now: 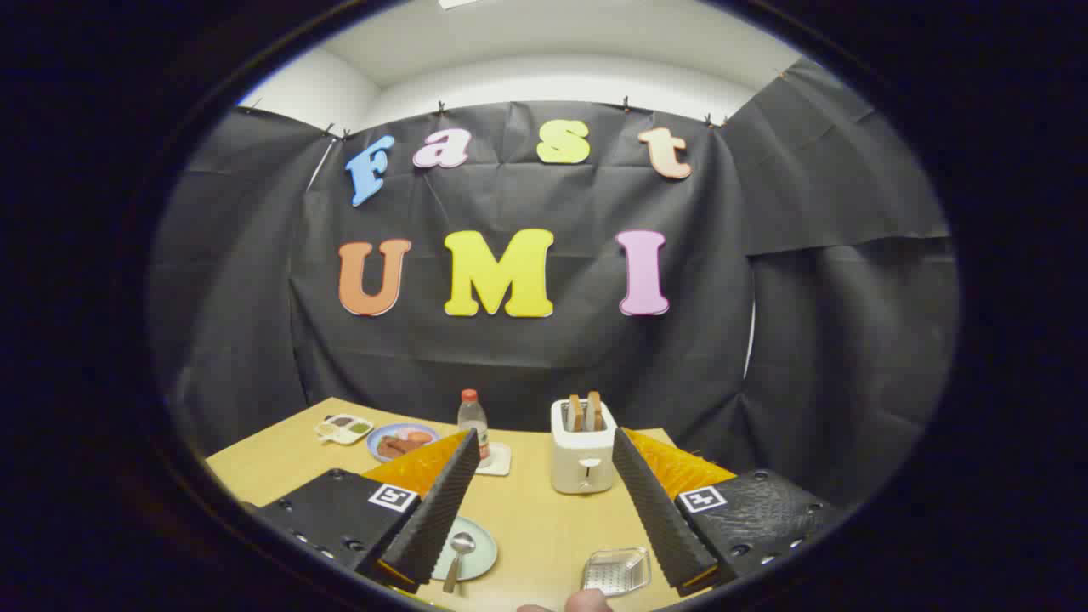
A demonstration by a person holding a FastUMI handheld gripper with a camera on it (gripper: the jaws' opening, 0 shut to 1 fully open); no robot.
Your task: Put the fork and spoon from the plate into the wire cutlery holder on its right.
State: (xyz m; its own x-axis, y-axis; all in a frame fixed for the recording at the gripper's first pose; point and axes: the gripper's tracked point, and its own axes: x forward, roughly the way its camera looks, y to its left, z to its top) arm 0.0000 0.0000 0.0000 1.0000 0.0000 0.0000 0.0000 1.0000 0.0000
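Observation:
A pale green plate (478, 551) lies on the wooden table (535, 518), partly behind my left finger. A metal spoon (459, 554) rests on it, bowl pointing away from me. I cannot make out a fork. The wire cutlery holder (618, 570) sits to the plate's right, just inside my right finger. My gripper (542, 501) is open and held above the table, with nothing between the fingers. The plate and the holder both lie low between the fingers.
A white toaster (582, 455) with two bread slices stands beyond the fingers. Further back are a small bottle (473, 421) with a red cap on a coaster, a blue plate (401, 442) with food and a small sauce tray (343, 428). A fingertip (586, 602) shows nearest me.

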